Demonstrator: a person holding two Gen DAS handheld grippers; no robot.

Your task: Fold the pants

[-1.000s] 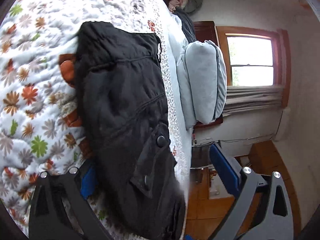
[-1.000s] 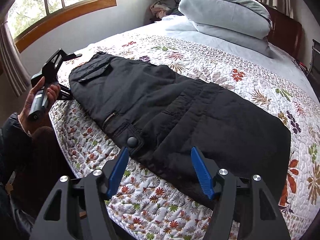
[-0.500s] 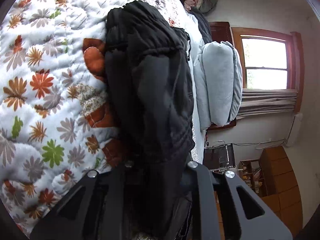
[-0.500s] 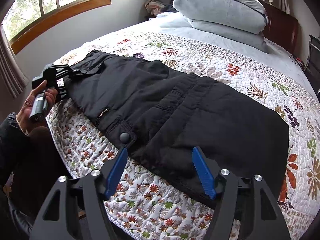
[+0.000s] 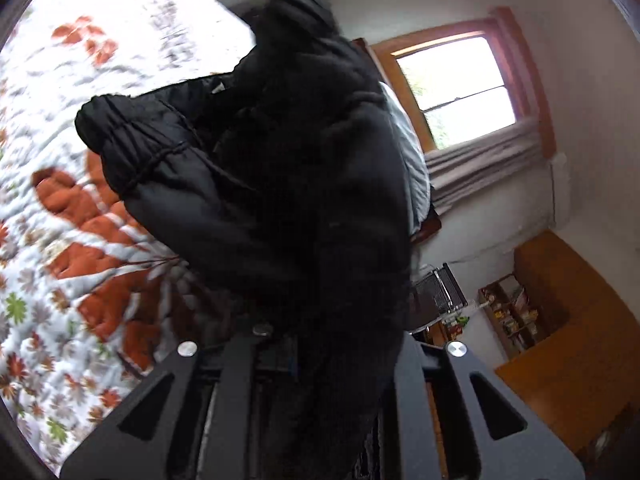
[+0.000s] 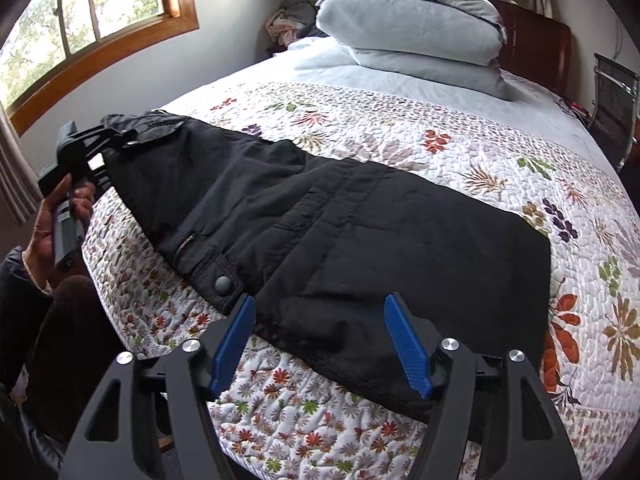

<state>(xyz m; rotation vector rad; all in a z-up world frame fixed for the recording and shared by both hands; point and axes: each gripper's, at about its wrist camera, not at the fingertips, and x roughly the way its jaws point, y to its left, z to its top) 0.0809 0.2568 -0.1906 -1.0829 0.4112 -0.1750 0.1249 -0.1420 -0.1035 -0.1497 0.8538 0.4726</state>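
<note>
Black pants [image 6: 344, 236] lie across a floral quilt [image 6: 500, 152] on the bed. My left gripper [image 6: 106, 138] is shut on the pants' far left end and holds it lifted off the quilt. In the left wrist view the bunched black cloth [image 5: 288, 184] fills the middle and hides the fingertips of my left gripper [image 5: 320, 344]. My right gripper [image 6: 320, 344] is open, its blue pads [image 6: 408, 352] either side of the pants' near edge, just above the cloth.
Grey pillows [image 6: 412, 32] are stacked at the head of the bed. A pile of clothes [image 6: 292, 16] lies in the far corner. Windows [image 6: 80, 28] are on the left wall. A wooden cabinet [image 5: 568, 320] stands beside the bed.
My left gripper closed on the pants' end and lifted it off the quilt. My right gripper stayed open and moved slightly closer to the near edge.
</note>
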